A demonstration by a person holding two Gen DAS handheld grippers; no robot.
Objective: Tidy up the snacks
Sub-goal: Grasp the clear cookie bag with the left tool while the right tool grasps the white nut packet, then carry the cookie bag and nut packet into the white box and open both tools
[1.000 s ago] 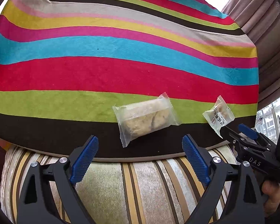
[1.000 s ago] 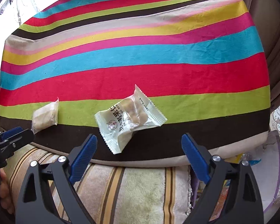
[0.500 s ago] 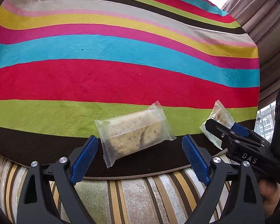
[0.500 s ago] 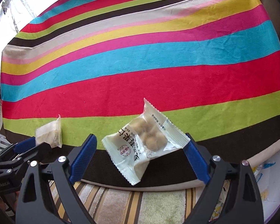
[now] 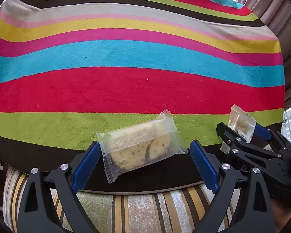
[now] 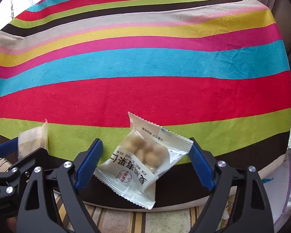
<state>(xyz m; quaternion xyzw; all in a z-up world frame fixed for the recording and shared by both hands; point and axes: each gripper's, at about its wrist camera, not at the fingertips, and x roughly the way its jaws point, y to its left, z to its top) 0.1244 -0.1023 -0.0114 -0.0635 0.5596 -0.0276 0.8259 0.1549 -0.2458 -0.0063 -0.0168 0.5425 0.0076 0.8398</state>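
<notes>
The striped cloth covers the worktop, both packets near its front edge. The left claw straddles the clear-wrapped biscuit, jaws wide, unpressed. The right claw, just closing, brackets the white nut packet, apparently lining up paired pickups.

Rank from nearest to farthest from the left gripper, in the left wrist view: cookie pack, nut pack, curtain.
1. Cookie pack: between the left gripper's open jaws.
2. Nut pack: to the right, at the right gripper.
3. Curtain: top right, beyond the table.
</notes>
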